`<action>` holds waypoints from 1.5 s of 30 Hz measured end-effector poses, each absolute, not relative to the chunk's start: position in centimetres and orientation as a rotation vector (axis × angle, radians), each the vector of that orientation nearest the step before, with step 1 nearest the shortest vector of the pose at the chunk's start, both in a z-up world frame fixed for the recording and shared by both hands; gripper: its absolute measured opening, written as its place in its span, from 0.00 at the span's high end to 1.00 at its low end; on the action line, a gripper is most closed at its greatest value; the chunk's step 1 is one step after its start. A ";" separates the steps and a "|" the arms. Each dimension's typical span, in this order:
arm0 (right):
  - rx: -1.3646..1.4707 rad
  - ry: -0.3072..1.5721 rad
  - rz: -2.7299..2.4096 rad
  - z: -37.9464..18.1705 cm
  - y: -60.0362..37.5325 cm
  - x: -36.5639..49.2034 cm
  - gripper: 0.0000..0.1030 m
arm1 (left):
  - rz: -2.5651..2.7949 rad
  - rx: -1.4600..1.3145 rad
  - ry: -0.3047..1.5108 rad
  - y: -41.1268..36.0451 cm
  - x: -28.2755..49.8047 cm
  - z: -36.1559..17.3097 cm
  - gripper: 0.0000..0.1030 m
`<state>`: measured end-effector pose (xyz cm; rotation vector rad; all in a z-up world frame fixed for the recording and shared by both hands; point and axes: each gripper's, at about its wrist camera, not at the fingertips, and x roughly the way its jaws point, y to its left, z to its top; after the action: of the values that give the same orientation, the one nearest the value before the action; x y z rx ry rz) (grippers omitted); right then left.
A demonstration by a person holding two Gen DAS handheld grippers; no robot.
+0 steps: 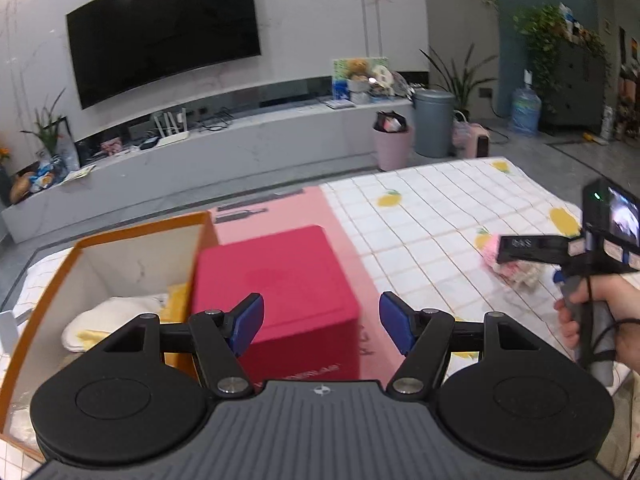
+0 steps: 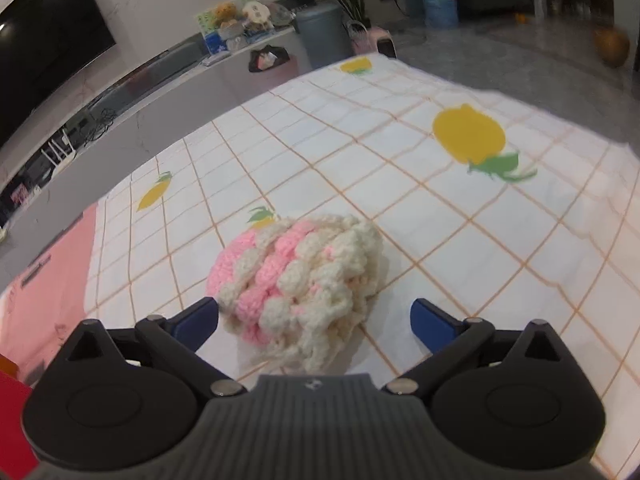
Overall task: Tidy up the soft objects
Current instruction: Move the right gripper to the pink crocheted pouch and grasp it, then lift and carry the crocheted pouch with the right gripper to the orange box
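A pink and cream knitted soft item (image 2: 300,280) lies on the checked lemon-print cloth (image 2: 440,240). My right gripper (image 2: 316,320) is open, its blue fingers on either side of the item's near end, just above the cloth. It also shows in the left wrist view (image 1: 516,250) over the same item (image 1: 516,274). My left gripper (image 1: 322,320) is open and empty, held above a red box (image 1: 280,280). An orange open box (image 1: 120,280) to the left holds a white and yellow soft item (image 1: 108,320).
A pink sheet (image 1: 280,208) lies under the red box. Beyond the table are a TV (image 1: 160,28), a low grey cabinet (image 1: 240,144), a pink bin (image 1: 392,144), a grey bin (image 1: 432,124) and a water bottle (image 1: 524,112).
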<state>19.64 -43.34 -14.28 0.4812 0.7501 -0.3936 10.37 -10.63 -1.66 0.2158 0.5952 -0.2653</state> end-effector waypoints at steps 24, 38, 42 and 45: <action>0.439 0.767 -0.326 -13.7 -43.5 19.9 0.58 | -0.259 0.272 0.641 -14.6 8.9 -3.5 0.24; 0.413 0.741 -0.246 -11.7 -42.6 18.8 0.71 | -0.277 0.313 0.636 -18.0 9.1 -4.8 0.24; 0.416 0.726 -0.192 -10.8 -42.1 17.8 0.71 | -0.345 0.322 0.626 -19.1 9.7 -5.9 0.24; 0.454 0.722 -0.152 -10.5 -42.0 16.9 0.71 | -0.402 0.294 0.684 -19.4 10.5 -6.6 0.24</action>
<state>16.89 -41.97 -10.52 0.4542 0.7223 -0.1517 10.52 -19.40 -6.55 0.2942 0.6838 -0.4023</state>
